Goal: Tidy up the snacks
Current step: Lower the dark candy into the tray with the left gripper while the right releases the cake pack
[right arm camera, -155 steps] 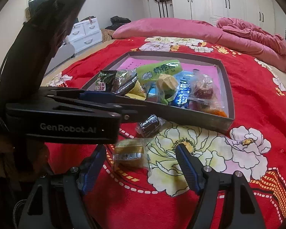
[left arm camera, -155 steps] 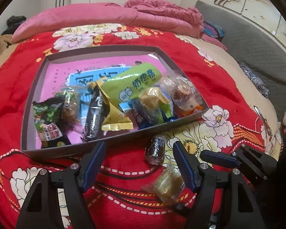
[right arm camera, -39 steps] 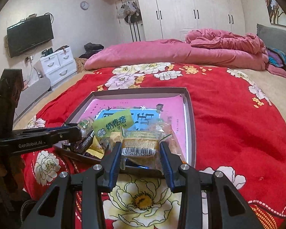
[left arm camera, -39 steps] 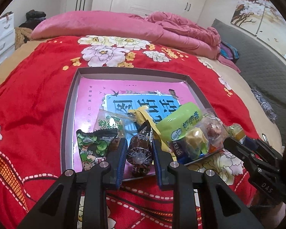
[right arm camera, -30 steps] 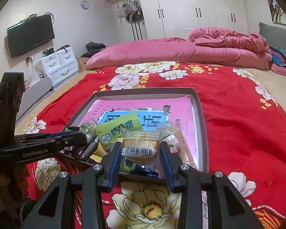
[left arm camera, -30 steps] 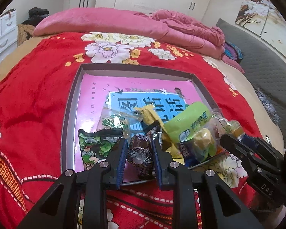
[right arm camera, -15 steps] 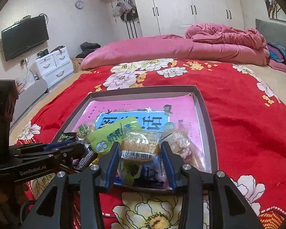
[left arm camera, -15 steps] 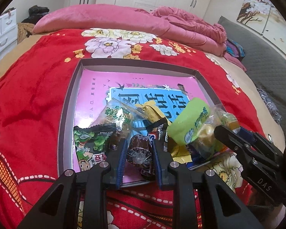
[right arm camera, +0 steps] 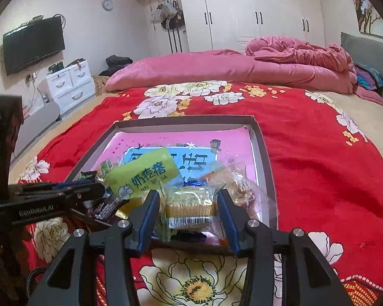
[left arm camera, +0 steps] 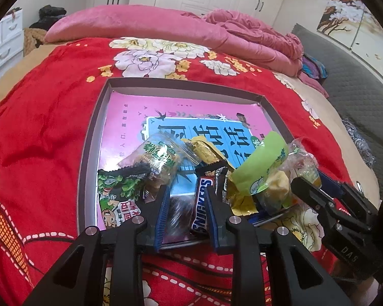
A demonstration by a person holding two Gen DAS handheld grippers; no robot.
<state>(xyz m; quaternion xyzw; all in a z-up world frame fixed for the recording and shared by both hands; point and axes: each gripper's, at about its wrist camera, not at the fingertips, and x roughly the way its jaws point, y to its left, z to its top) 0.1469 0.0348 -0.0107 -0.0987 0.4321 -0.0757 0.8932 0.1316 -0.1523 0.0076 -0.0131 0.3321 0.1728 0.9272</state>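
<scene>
A grey shallow tray (left arm camera: 89,158) with a pink and blue picture inside lies on the red floral blanket. Its near end holds a pile of snacks: a light green packet (left arm camera: 263,168), a Snickers bar (left arm camera: 201,211) and a green-black packet (left arm camera: 117,199). My left gripper (left arm camera: 186,188) is shut on a dark brown wrapped snack (left arm camera: 177,216), low over the tray's near edge. My right gripper (right arm camera: 188,193) has its jaws opening around a yellow cake packet (right arm camera: 189,209). That packet rests on the pile, and a gap shows beside the left pad. The right gripper's tip (left arm camera: 309,193) also shows at the pile's right.
The tray's rim (right arm camera: 264,158) stands up on all sides. A rolled pink duvet (right arm camera: 217,68) lies across the far end of the bed. White drawers (right arm camera: 69,86) and a wall TV (right arm camera: 33,43) are off to the left. The left gripper's side (right arm camera: 63,196) crosses the right view.
Both grippers came in over the tray's near end with their snacks. The right jaws have spread away from the yellow packet, which now lies on the pile. The left grip is unchanged.
</scene>
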